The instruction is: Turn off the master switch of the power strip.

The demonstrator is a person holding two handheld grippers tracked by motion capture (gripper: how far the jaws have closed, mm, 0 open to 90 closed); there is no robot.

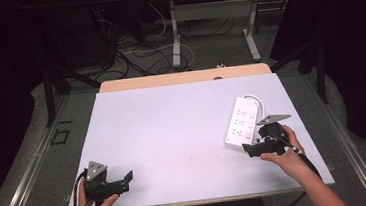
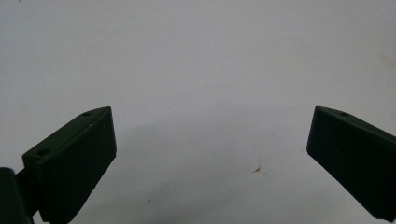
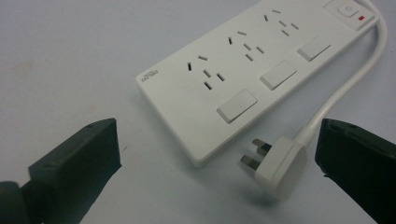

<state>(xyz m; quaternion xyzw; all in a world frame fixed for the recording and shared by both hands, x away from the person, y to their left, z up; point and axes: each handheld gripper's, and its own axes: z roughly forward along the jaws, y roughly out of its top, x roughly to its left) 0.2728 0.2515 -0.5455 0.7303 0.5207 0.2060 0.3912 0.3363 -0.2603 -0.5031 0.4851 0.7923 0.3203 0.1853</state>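
Power strip (image 1: pixel 243 120) lies at the bench's (image 1: pixel 173 134) right side, about three o'clock from the middle, its long axis running from near end up toward one o'clock. The right claw (image 1: pixel 253 148) sits just off its near end, jaws spread wide and empty; in the right gripper view the strip (image 3: pixel 247 70) lies ahead at twelve, its plug (image 3: pixel 278 165) (prongs bare) just inside the right-hand jaw. The left claw (image 1: pixel 122 181), also open and empty, rests well apart at seven o'clock, so the right hand (image 1: pixel 286 159) is nearer.
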